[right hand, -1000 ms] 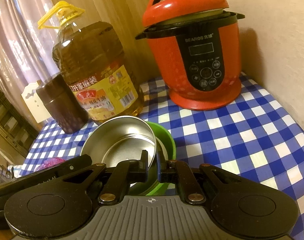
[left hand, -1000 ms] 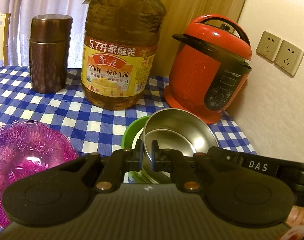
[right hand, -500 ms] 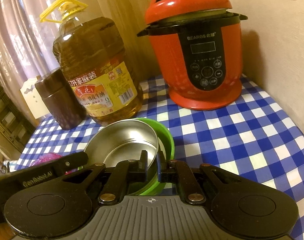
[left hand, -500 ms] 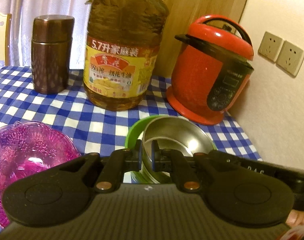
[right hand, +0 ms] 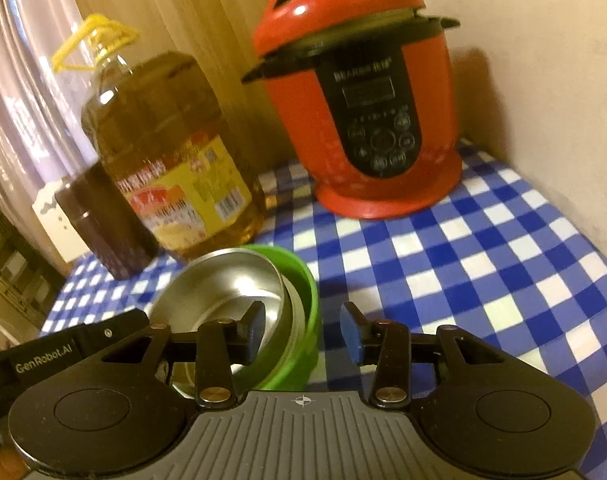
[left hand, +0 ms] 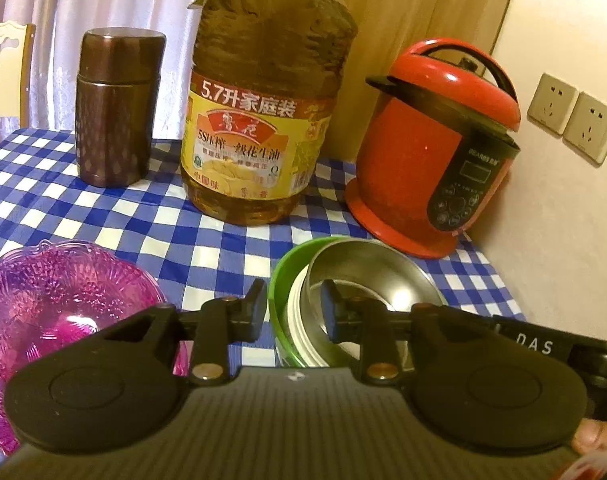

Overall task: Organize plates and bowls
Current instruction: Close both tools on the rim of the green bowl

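Note:
A steel bowl (left hand: 367, 272) sits tilted inside a green bowl (left hand: 281, 284) on the blue checked tablecloth (left hand: 143, 224). My left gripper (left hand: 293, 312) is open, its jaws straddling the near rims of both bowls without gripping them. A pink glass bowl (left hand: 59, 304) lies to its left. In the right wrist view the steel bowl (right hand: 223, 284) rests in the green bowl (right hand: 303, 292); my right gripper (right hand: 303, 332) is open, its jaws on either side of the green bowl's right rim.
A large oil bottle (left hand: 263, 120), a brown canister (left hand: 117, 104) and a red rice cooker (left hand: 435, 144) stand behind the bowls. A wall with sockets (left hand: 571, 120) bounds the right side. A chair back (left hand: 3, 72) shows at far left.
Both grippers have opened: they were shut on the rims of the nested bowls, and now their jaws stand apart. The bowls rest on the table.

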`<action>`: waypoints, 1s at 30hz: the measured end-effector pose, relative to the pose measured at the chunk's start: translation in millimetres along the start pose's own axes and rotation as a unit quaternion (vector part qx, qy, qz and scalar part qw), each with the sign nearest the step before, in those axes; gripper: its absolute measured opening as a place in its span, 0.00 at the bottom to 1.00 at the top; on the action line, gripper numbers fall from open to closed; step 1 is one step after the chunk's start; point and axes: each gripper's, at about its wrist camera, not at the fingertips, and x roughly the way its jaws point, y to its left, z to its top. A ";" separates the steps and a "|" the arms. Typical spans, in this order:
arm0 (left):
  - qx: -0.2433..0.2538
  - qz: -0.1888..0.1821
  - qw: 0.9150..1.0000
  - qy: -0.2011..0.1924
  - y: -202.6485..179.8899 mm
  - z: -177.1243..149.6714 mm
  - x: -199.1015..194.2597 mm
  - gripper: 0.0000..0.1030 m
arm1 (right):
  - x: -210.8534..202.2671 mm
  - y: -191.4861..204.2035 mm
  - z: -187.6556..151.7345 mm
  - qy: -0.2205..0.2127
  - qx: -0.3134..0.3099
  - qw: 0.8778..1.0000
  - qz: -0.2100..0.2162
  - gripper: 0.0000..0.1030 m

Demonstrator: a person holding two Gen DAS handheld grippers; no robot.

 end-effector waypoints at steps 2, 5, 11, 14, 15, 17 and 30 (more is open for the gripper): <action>0.002 0.000 1.000 0.003 0.2 -1.9 1.7 0.26 | 2.3 -3.6 -1.7 0.005 0.008 1.000 -0.001 0.41; 0.000 0.001 1.000 0.005 2.4 -4.1 3.6 0.26 | 4.3 -10.0 -3.2 0.009 0.025 1.000 0.007 0.41; -0.004 0.003 1.000 0.013 4.9 -6.5 8.6 0.26 | 7.6 -11.1 -3.8 0.016 0.028 0.999 0.011 0.41; -0.013 0.000 1.000 0.014 6.9 -6.6 10.2 0.26 | 9.4 -12.1 -4.4 0.020 0.036 0.999 0.015 0.41; -0.016 -0.002 1.000 0.013 7.6 -6.3 10.5 0.26 | 8.8 -12.0 -3.4 0.017 0.036 0.999 0.016 0.41; -0.021 -0.003 1.000 0.013 8.5 -5.8 11.3 0.26 | 8.4 -12.2 -2.7 0.014 0.036 0.999 0.018 0.41; -0.040 -0.015 0.999 0.028 11.1 -8.7 28.2 0.25 | 22.6 -17.5 -5.4 0.027 0.049 0.998 0.020 0.41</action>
